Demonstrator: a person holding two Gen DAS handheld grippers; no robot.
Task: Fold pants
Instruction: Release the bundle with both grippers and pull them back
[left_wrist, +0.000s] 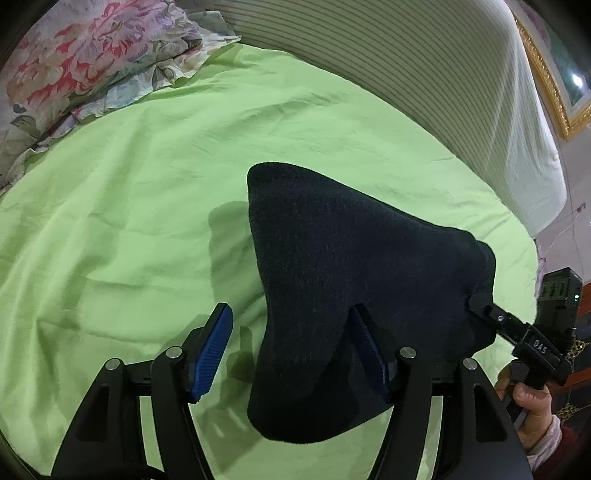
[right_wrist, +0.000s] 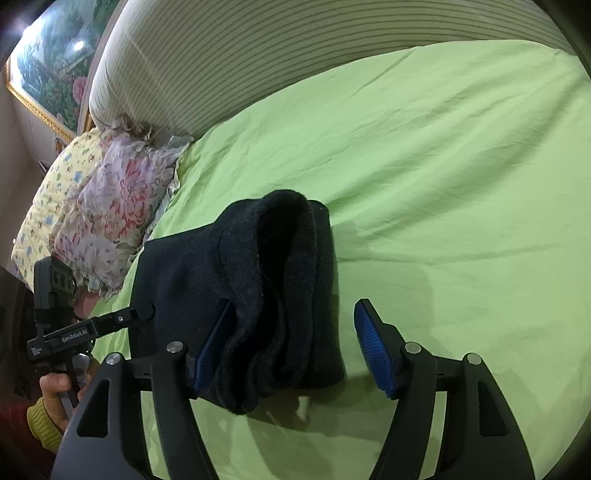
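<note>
**Folded Dark Pants Lying on the Green Sheet, Both Grippers Spread**

In the left wrist view, the left gripper (left_wrist: 291, 350) is filling the bottom of the frame, its jaws standing apart. One blue ribbed pad (left_wrist: 210, 354) is hanging clear over the sheet at lower left, while the other is sitting against the edge of the cloth, partly hidden by it; the pads are not pinching anything. Just beyond, the pants (left_wrist: 354, 280) are lying in a dark, folded bundle at the centre and lower right of the frame, resting on the lime-green bed sheet (left_wrist: 129, 221). At the right edge, the right gripper (left_wrist: 480, 306) is reaching in, its tip meeting the bundle's corner, with a person's hand (left_wrist: 524, 398) wrapping its handle.

In the right wrist view, that right gripper (right_wrist: 291, 343) is likewise standing released: the right-hand pad is hovering over bare sheet (right_wrist: 443, 184) and the left-hand pad is lying alongside the stacked layers of the pants (right_wrist: 258, 288), which are sitting at centre frame. The left gripper (right_wrist: 144, 314) is poking in from the left edge, a hand (right_wrist: 55, 391) in a yellow cuff gripping it.

Farther back, a floral quilt (right_wrist: 110, 214) is bunching at the left, a striped headboard cushion (right_wrist: 295, 48) is curving across the top, and a gilt-framed painting (right_wrist: 48, 66) is hanging in the upper left corner.
</note>
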